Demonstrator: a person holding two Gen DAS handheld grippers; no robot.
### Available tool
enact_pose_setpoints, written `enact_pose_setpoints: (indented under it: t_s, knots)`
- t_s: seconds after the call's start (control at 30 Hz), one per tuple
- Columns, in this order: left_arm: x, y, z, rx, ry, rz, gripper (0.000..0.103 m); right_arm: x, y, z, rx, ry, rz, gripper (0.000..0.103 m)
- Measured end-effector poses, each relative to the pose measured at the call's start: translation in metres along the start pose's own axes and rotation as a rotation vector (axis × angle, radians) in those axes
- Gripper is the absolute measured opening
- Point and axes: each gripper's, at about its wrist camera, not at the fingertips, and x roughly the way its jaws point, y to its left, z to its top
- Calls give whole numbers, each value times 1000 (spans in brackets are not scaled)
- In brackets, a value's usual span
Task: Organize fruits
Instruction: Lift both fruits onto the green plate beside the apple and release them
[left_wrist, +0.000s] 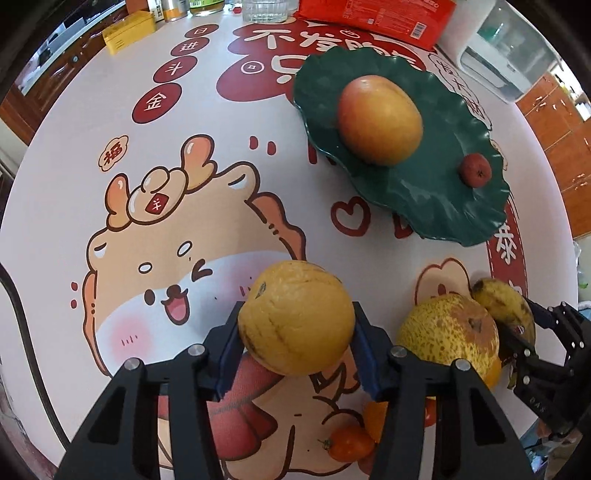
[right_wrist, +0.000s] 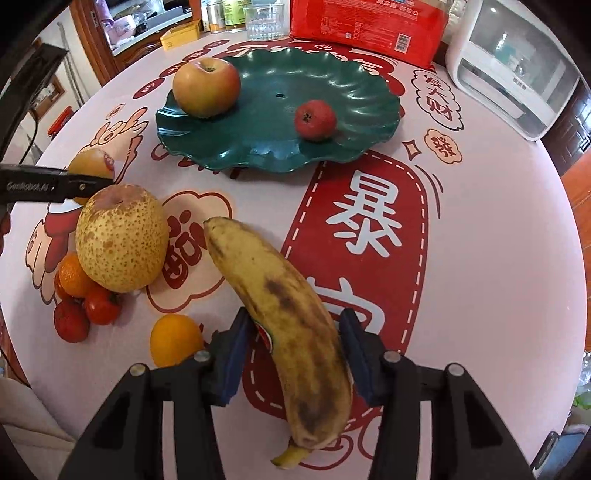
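Note:
My left gripper (left_wrist: 295, 332) is shut on a yellow orange (left_wrist: 295, 317) and holds it above the table. My right gripper (right_wrist: 293, 339) has its jaws around a spotted banana (right_wrist: 284, 295); small gaps show beside the pads, and the banana seems to rest on the table. A green leaf-shaped plate (right_wrist: 280, 122) holds an apple (right_wrist: 207, 86) and a small red fruit (right_wrist: 315, 119). The plate (left_wrist: 436, 192) also shows in the left wrist view, far right. A speckled pear (right_wrist: 122, 240) sits left of the banana.
Small oranges (right_wrist: 175, 339), tomatoes (right_wrist: 101, 304) and a red fruit (right_wrist: 70, 321) lie near the pear. A red package (right_wrist: 365, 26), a glass (right_wrist: 264, 20), a yellow box (right_wrist: 181, 33) and a white appliance (right_wrist: 513, 62) stand at the back.

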Motion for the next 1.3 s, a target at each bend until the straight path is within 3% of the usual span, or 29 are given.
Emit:
enact_pose_setpoints:
  t_s: [0.3,0.47,0.63,1.07,1.3]
  knots:
    - [-29,2,1,19,-58,0,51,-8,-4,2,81,6,18,41]
    - [-48,2,1,30,-85,-26,51,-24,-4,9,109,-27,43,41]
    - [-68,-9,8,45,-127,-8,51,-42,-3,22,126,-74,59,40]
    - [-110,-38,63,122,-246,20,51,-106,-18,113,138,-214,75,41]
    - [-116,-52,108,154,-297,62,51,-108,-31,173,154,-238,49,41]
